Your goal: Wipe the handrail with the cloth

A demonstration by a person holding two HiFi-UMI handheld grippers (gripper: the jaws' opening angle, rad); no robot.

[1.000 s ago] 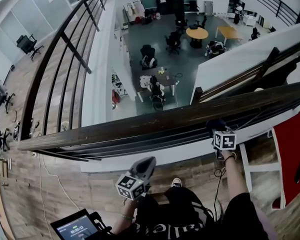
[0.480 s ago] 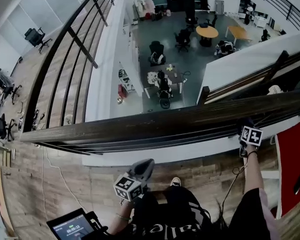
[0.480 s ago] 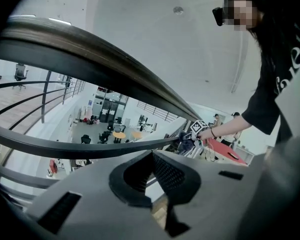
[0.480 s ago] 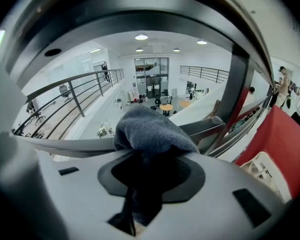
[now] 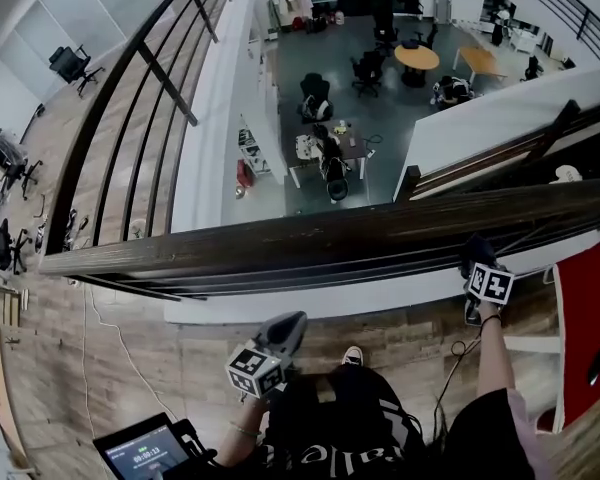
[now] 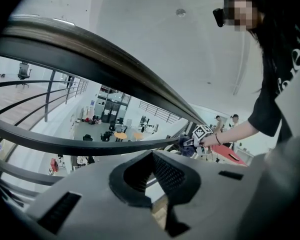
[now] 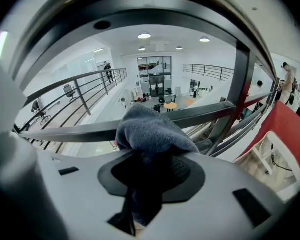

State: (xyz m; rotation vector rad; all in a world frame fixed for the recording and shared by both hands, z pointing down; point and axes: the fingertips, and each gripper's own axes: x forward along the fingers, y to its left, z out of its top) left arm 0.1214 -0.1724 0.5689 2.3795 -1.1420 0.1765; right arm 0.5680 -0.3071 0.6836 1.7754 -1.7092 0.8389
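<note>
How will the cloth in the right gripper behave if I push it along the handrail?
Probably soft and floppy: the cloth bulges in a fuzzy bunch above the jaws of the right gripper, which are clamped on it. It looks light, so it should drag easily. Its fleecy nap may cling slightly to the handrail rather than slide freely.

The head view looks steeply down from above the handrail [image 5: 310,230], which crosses mid-frame, onto the lower office floor [image 5: 400,128] in the upper half. The left gripper view sits low under the rail and faces up and along it, catching the right gripper [image 6: 186,144] far off at centre right. The right gripper view sits close beneath the rail, facing outward, with the cloth [image 7: 152,131] filling its lower centre. All three share the round yellow table [image 5: 421,58] below
</note>
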